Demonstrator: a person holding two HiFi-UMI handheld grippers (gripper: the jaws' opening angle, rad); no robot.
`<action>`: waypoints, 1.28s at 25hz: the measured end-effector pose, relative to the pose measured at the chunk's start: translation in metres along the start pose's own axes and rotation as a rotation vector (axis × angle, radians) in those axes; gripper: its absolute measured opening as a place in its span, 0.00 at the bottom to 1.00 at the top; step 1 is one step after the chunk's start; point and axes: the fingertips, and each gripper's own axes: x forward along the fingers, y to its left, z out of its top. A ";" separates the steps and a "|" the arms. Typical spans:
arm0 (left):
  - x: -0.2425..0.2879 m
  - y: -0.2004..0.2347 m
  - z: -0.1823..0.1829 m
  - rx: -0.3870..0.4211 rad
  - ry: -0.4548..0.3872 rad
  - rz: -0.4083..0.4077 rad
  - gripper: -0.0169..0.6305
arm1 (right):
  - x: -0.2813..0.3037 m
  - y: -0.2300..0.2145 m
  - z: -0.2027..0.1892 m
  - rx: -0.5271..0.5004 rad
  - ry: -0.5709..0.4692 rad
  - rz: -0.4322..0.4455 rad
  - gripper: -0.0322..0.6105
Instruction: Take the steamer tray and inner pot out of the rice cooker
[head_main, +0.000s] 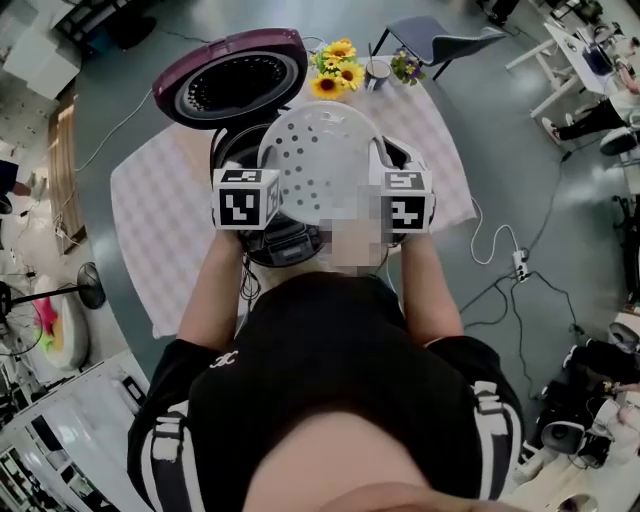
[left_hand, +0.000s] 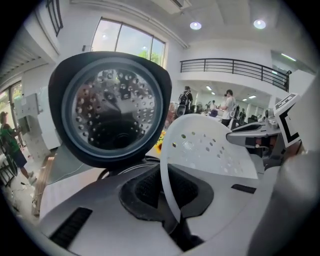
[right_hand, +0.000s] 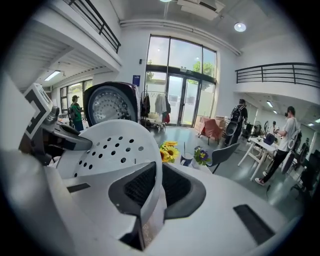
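The white steamer tray (head_main: 322, 158) hangs tilted just above the open rice cooker (head_main: 285, 245) on the worktop (head_main: 150, 210). The left gripper (head_main: 272, 195) and right gripper (head_main: 385, 192) each have their fingers pinching its thin rim, on opposite sides. It looks light, fairly stiff, slick plastic — I'd judge the rim the only sound hold, and uneven lifting could twist it free.

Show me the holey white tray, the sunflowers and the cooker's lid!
steamer tray (head_main: 320, 155): head view, its perforated middle.
sunflowers (head_main: 337, 68): head view, the yellow blooms.
lid (head_main: 238, 86): head view, its dark inner face.
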 end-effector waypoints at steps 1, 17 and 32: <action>0.004 -0.005 0.003 0.011 -0.002 -0.014 0.05 | -0.002 -0.006 -0.002 0.010 0.001 -0.017 0.11; 0.049 -0.095 0.023 0.046 0.011 -0.170 0.05 | -0.032 -0.093 -0.050 0.149 0.042 -0.115 0.11; 0.101 -0.157 0.041 0.087 0.056 -0.164 0.05 | -0.024 -0.175 -0.076 0.190 0.049 -0.121 0.11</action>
